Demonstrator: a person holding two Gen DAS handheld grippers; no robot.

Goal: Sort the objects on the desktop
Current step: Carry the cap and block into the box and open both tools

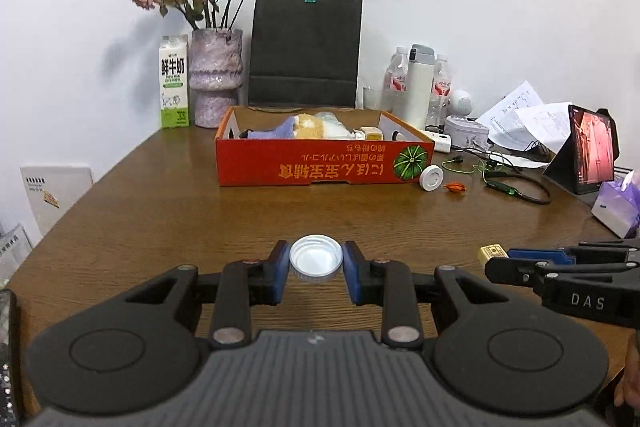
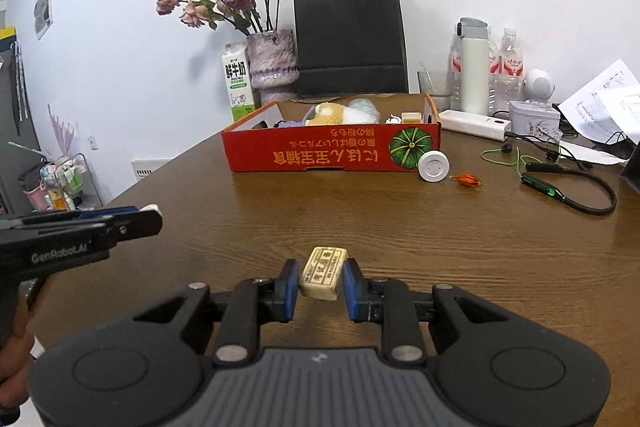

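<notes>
My left gripper (image 1: 316, 261) is shut on a white round lid (image 1: 316, 259), held just above the wooden table (image 1: 160, 219). My right gripper (image 2: 322, 275) is shut on a cream eraser (image 2: 323, 271) with a printed label. In the left wrist view the right gripper (image 1: 496, 259) reaches in from the right with the eraser (image 1: 491, 253) at its tip. In the right wrist view the left gripper (image 2: 148, 213) shows at the left. A red cardboard box (image 1: 320, 163) holding soft toys and small items stands ahead mid-table; it also shows in the right wrist view (image 2: 332, 153).
A white round puck (image 1: 431, 178), a small orange object (image 1: 455, 187) and a green-tipped neckband cable (image 1: 516, 187) lie right of the box. Behind stand a milk carton (image 1: 174, 83), flower vase (image 1: 216, 79), black paper bag (image 1: 306, 51), bottles, papers and a tablet (image 1: 592, 151).
</notes>
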